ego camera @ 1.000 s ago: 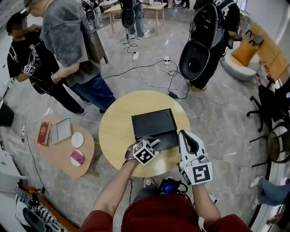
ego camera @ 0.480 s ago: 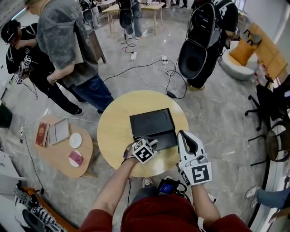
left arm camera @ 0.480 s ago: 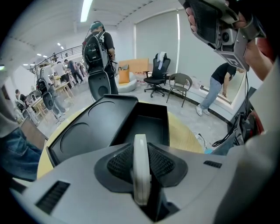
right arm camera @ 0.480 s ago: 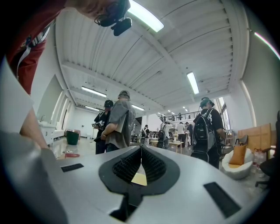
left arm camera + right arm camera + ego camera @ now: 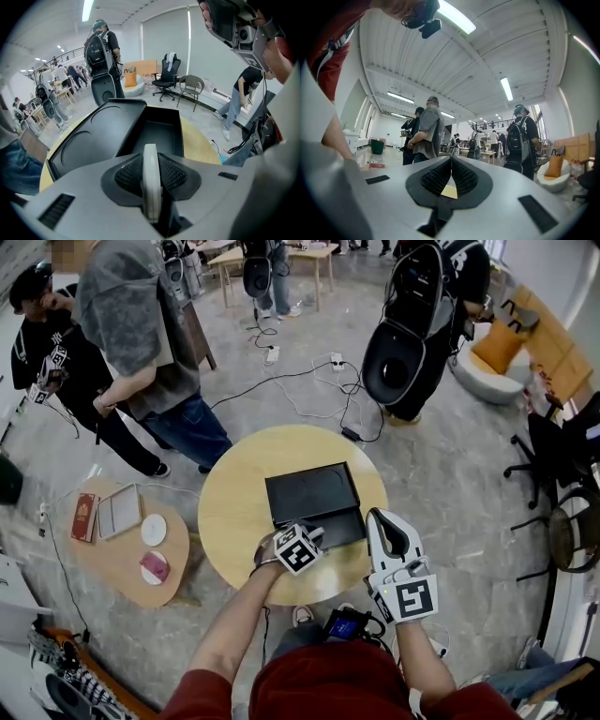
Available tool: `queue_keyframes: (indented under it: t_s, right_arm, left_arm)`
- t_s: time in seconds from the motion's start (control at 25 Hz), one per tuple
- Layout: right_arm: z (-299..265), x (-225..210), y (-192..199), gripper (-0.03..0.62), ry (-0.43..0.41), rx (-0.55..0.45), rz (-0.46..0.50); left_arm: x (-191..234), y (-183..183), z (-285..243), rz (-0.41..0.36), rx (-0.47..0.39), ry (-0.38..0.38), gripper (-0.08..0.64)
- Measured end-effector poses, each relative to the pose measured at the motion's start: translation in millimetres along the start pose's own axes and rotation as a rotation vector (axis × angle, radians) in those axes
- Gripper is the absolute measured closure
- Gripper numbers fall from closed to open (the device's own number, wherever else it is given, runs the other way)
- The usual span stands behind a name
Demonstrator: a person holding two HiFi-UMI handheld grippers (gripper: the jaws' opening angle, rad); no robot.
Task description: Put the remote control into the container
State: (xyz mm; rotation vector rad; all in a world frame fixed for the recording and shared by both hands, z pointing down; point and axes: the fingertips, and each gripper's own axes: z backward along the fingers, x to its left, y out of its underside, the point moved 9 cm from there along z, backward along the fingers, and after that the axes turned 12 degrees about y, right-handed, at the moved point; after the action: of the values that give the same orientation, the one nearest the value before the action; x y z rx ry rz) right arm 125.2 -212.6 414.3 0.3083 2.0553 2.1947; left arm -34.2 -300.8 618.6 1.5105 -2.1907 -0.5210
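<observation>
A black container point(image 5: 309, 495) lies on the round wooden table point(image 5: 234, 517); its deep open compartment point(image 5: 157, 136) sits to the right of a flat black panel with round recesses point(image 5: 93, 140). My left gripper point(image 5: 317, 536) hovers at the container's near edge, shut on a thin white remote control point(image 5: 151, 180) held edge-on between the ribbed pads. The remote points toward the open compartment. My right gripper point(image 5: 386, 524) is beside the container's near right corner, tilted upward, shut with nothing between its pads point(image 5: 440, 179).
A low side table point(image 5: 112, 563) with a red book, a tray and plates stands to the left. Several people stand beyond the round table. Cables and a power strip point(image 5: 337, 362) lie on the floor behind, and chairs point(image 5: 562, 474) are to the right.
Both grippers and the container hold their places. The people behind the table have shifted slightly and the view has drifted a little.
</observation>
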Motion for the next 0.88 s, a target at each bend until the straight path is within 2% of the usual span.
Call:
queue_keyframes:
  t_s: [0.4,0.6,0.88]
  right_arm:
    - [-0.1,-2.3,-0.6,0.569,-0.001,0.004,0.005]
    - [-0.1,-2.9,0.1,0.569,0.001,0.002,0.004]
    - [-1.5,-4.3,2.2,0.569,0.002,0.004,0.003]
  left_arm:
    - [-2.6,-1.2,-5.8,-0.017,0.029,0.004,0.454]
    - [0.0,-2.0,-5.3,-0.039,0.039,-0.038,0.454]
    - [0.8,-0.6,-10.0,-0.033,0.043,-0.020,0.453]
